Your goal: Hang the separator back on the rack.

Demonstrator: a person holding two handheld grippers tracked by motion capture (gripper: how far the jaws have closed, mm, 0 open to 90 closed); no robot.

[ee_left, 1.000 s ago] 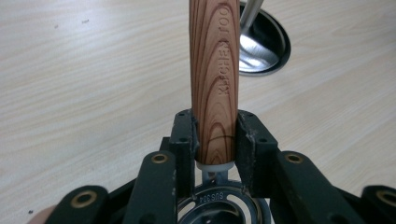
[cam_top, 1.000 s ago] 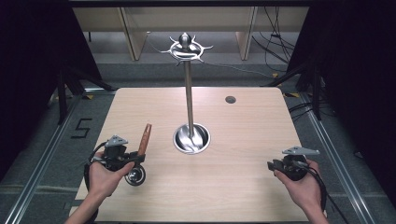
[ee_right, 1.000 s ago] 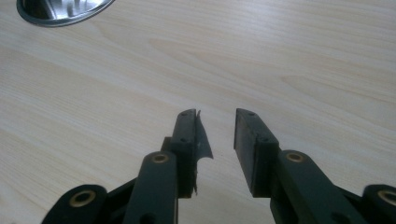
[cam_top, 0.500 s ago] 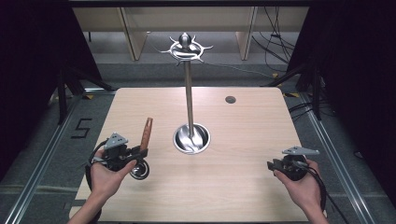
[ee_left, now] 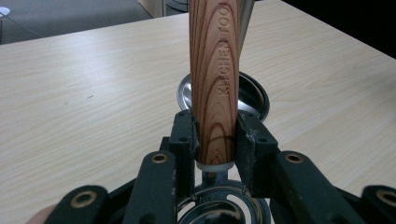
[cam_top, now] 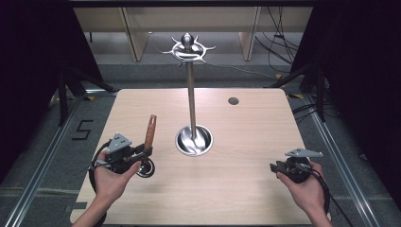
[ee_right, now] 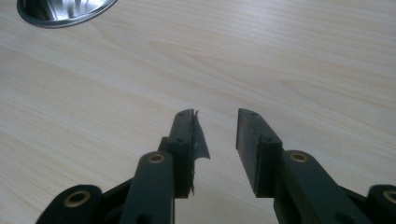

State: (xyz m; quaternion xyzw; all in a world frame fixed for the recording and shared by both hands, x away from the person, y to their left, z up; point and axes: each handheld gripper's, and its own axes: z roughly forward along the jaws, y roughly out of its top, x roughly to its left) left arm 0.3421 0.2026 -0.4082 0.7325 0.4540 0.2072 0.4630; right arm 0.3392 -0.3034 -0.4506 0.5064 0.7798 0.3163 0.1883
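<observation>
While the left gripper clamps its reddish wood-grain handle, the round-headed steel utensil stands upright just left of the steel stand base; right gripper open, empty.

One wooden-handled utensil and one metal stand with a round base are counted on one bench. Two tools are seen, the left tool and the right tool

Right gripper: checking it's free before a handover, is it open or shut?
Open: the right gripper shows bare table between its jaws.
</observation>
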